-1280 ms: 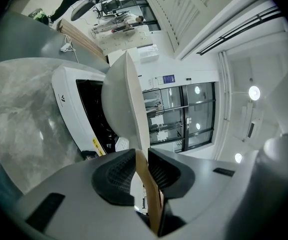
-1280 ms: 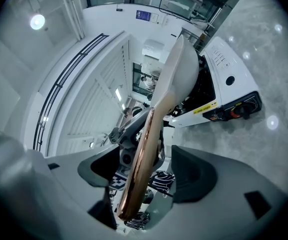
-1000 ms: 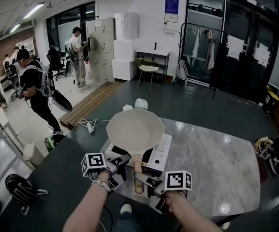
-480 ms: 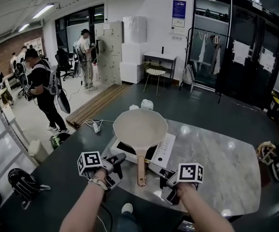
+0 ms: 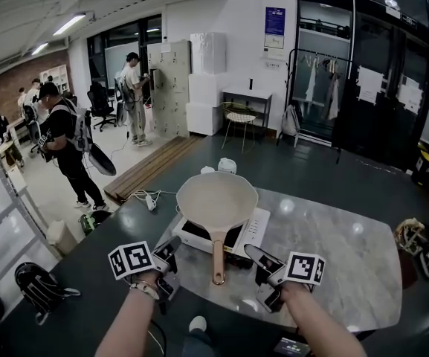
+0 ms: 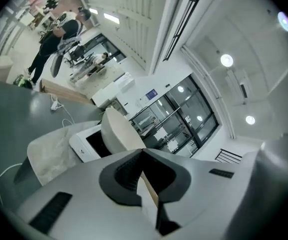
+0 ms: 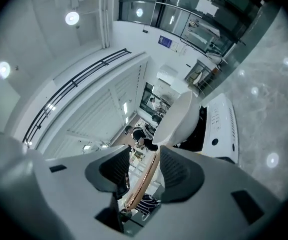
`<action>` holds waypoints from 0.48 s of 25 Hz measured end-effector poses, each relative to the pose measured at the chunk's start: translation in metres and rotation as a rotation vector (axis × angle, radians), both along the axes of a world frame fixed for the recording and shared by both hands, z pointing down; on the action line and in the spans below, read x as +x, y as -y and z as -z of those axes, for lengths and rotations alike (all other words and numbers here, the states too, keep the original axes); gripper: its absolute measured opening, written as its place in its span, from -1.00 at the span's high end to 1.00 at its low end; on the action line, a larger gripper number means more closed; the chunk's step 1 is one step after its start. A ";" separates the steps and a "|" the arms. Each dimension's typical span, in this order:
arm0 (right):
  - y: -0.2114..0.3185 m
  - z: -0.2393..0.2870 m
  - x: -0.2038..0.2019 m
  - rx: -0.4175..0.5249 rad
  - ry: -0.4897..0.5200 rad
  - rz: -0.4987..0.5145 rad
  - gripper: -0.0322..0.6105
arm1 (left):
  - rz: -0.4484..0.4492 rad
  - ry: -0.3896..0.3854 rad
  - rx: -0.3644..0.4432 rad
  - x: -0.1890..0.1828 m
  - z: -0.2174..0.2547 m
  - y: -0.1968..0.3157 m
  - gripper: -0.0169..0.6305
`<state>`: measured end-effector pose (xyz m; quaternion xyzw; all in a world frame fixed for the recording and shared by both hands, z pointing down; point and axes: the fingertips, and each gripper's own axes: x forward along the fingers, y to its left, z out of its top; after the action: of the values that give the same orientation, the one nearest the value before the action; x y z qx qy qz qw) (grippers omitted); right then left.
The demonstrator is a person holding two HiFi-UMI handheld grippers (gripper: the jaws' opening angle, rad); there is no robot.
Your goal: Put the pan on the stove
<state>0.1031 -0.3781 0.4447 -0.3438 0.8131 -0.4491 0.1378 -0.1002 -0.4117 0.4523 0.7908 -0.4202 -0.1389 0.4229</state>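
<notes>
Pan sits on the white stove on the marble worktop, its handle pointing toward the person. Left gripper is off to the left of the handle, not touching it, jaws pressed together on nothing. Right gripper is just right of the handle and clear of it. Its jaws have just been closing but are spread, with nothing pinched. In the right gripper view, the handle shows through the gap, further out.
</notes>
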 end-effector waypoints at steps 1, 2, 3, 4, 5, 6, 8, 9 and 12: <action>0.000 0.003 0.004 0.029 -0.036 -0.016 0.34 | 0.009 0.011 0.041 -0.002 0.006 -0.003 0.91; 0.001 0.005 0.008 0.061 -0.085 -0.037 0.38 | 0.019 0.022 0.080 -0.004 0.013 -0.005 0.91; 0.001 0.008 0.012 0.095 -0.139 -0.057 0.54 | 0.027 0.032 0.116 -0.006 0.019 -0.008 0.91; 0.001 0.012 0.016 0.132 -0.187 -0.073 0.66 | 0.036 0.041 0.152 -0.007 0.026 -0.010 0.91; 0.001 0.016 0.019 0.168 -0.225 -0.083 0.70 | 0.045 0.055 0.188 -0.008 0.033 -0.012 0.91; 0.000 0.022 0.021 0.202 -0.252 -0.089 0.75 | 0.055 0.078 0.224 -0.009 0.039 -0.014 0.91; -0.002 0.030 0.024 0.267 -0.302 -0.107 0.79 | 0.077 0.152 0.285 -0.014 0.047 -0.018 0.91; -0.003 0.033 0.027 0.301 -0.338 -0.122 0.80 | 0.088 0.198 0.310 -0.016 0.049 -0.020 0.91; -0.007 0.041 0.040 0.392 -0.450 -0.185 0.81 | 0.140 0.317 0.375 -0.028 0.058 -0.026 0.91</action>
<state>0.1435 -0.3716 0.4042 -0.4739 0.8596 -0.1820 0.0582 -0.1282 -0.3852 0.3947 0.8363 -0.5016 -0.1177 0.1873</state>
